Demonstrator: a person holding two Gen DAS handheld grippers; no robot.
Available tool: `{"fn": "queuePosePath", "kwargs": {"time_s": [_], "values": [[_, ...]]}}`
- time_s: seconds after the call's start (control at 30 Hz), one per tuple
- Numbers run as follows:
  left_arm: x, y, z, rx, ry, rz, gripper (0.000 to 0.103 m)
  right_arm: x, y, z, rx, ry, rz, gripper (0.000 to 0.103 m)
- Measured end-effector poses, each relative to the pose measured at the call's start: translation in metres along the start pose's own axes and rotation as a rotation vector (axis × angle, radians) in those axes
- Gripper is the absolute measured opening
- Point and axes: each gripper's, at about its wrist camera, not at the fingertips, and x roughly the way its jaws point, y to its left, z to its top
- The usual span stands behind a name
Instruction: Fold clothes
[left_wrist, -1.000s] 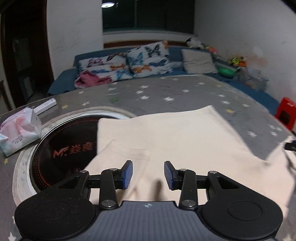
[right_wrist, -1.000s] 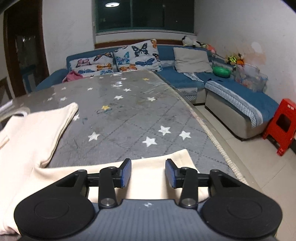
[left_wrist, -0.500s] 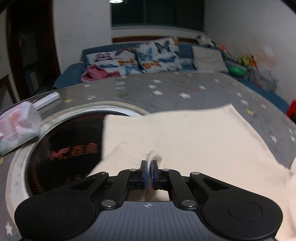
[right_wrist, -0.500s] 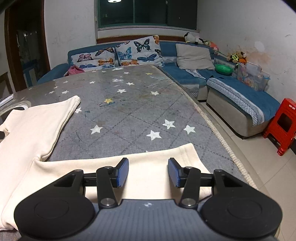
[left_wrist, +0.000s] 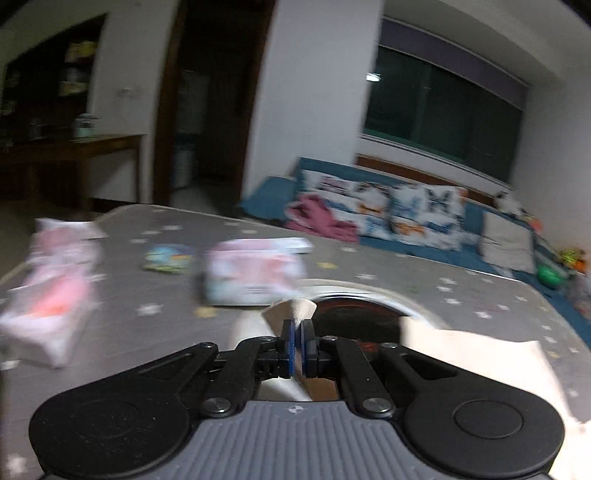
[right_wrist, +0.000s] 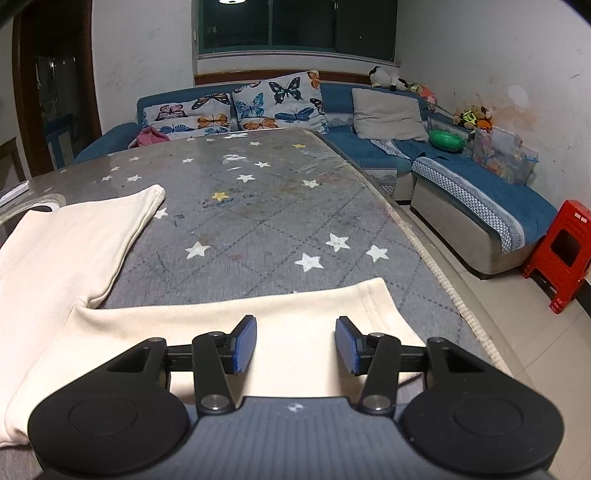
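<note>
A cream garment (right_wrist: 66, 258) lies spread on the grey star-patterned table (right_wrist: 266, 206). One sleeve of it (right_wrist: 317, 314) stretches toward the table's right edge. My right gripper (right_wrist: 294, 343) hovers open just above this sleeve, with nothing between its blue pads. In the blurred left wrist view, my left gripper (left_wrist: 296, 341) is shut on a pinched fold of the cream garment (left_wrist: 291, 310), lifted off the table. More of the cloth (left_wrist: 480, 354) trails to the right below it.
Pink tissue packs (left_wrist: 255, 273) (left_wrist: 55, 295) and a small colourful packet (left_wrist: 168, 258) lie on the table's left part. A dark round inset (left_wrist: 354, 317) sits under the cloth. A blue sofa (right_wrist: 461, 184) with butterfly cushions and a red stool (right_wrist: 565, 251) stand beyond the table.
My left gripper shut on the garment's edge, then lifted it and swung left, so its view now faces the tissue packs. The right gripper stayed open over the sleeve, barely shifting.
</note>
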Motion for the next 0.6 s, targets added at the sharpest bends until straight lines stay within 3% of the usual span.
{"fn": "queuePosePath", "kwargs": {"time_s": [0.2,0.4,0.5,0.6], "values": [[-0.009,0.052,-0.03,-0.027,0.067,0.097,0.003,-0.002,0.002,-0.002,-0.009,0.003,-0.006,0.051],[0.005,0.071,-0.053,0.017,0.128,0.17,0.006,-0.002,0.004,-0.002,-0.009,0.008,-0.008,0.053],[0.011,0.081,-0.056,-0.003,0.143,0.242,0.007,-0.002,0.005,-0.002,-0.009,0.011,-0.008,0.056],[0.005,0.086,-0.053,-0.076,0.141,0.222,0.007,-0.003,0.005,-0.002,-0.009,0.014,-0.009,0.057]]}}
